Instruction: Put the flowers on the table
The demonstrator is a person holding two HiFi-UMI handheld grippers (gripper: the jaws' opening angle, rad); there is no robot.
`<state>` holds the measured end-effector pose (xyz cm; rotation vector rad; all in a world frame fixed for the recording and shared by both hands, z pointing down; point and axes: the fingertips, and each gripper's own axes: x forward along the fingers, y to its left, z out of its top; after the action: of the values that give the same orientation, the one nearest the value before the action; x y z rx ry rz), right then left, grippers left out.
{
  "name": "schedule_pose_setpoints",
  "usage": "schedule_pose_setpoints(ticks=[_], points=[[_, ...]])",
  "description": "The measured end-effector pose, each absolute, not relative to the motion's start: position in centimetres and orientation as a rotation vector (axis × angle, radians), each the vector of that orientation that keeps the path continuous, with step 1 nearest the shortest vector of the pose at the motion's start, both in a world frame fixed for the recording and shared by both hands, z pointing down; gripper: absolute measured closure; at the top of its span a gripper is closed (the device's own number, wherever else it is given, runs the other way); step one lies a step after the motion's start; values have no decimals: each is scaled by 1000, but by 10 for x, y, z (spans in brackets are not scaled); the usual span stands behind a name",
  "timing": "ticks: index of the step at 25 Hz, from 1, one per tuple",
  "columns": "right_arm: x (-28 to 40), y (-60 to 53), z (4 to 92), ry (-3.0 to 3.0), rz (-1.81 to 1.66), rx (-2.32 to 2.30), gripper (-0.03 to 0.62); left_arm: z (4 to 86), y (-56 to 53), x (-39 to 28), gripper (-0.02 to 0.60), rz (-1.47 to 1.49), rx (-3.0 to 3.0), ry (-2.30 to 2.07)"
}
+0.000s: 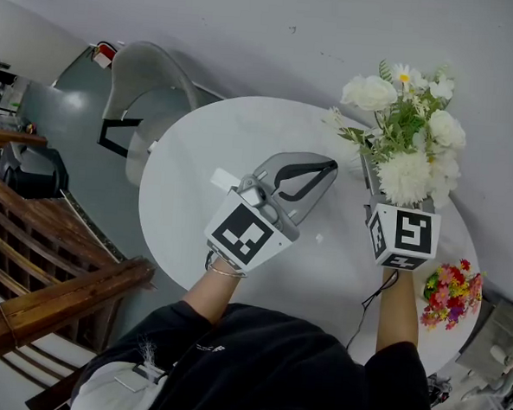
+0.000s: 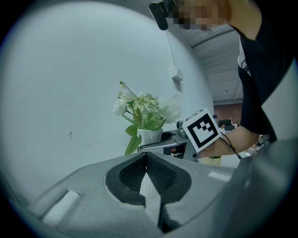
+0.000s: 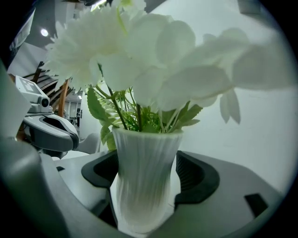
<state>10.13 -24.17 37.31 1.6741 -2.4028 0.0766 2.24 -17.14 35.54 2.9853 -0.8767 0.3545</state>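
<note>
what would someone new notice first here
The big bunch of white flowers at the far right of the round white table stands in a ribbed white vase, which the right gripper clasps between its jaws. Next come the left gripper, shut and empty above the table's middle, and a small pink and red bouquet at the table's near right edge.

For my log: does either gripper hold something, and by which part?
The right gripper holds the white vase of flowers by its ribbed body. The left gripper is shut, holding nothing.
</note>
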Motion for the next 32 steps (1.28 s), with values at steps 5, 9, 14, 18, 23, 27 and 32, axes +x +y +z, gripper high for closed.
schedule_pose_setpoints(ticks=[5, 9, 14, 18, 23, 27, 32], points=[[104, -238, 373, -2384, 93, 1689, 223, 353, -169, 21, 583, 356, 2990, -885], [107, -233, 372, -2364, 99, 1700, 223, 350, -166, 21, 583, 349, 2991, -884], [109, -229, 368, -2361, 108, 1710, 223, 345, -162, 22, 583, 340, 3002, -882], [111, -225, 369, -2343, 119, 1714, 223, 343, -159, 23, 583, 340, 3004, -881], [111, -220, 363, -2353, 128, 1724, 223, 341, -156, 21, 583, 344, 3008, -884], [111, -215, 361, -2369, 125, 1727, 223, 339, -154, 22, 583, 335, 3013, -885], [109, -209, 356, -2375, 123, 1726, 223, 334, -149, 21, 583, 333, 3023, -890]])
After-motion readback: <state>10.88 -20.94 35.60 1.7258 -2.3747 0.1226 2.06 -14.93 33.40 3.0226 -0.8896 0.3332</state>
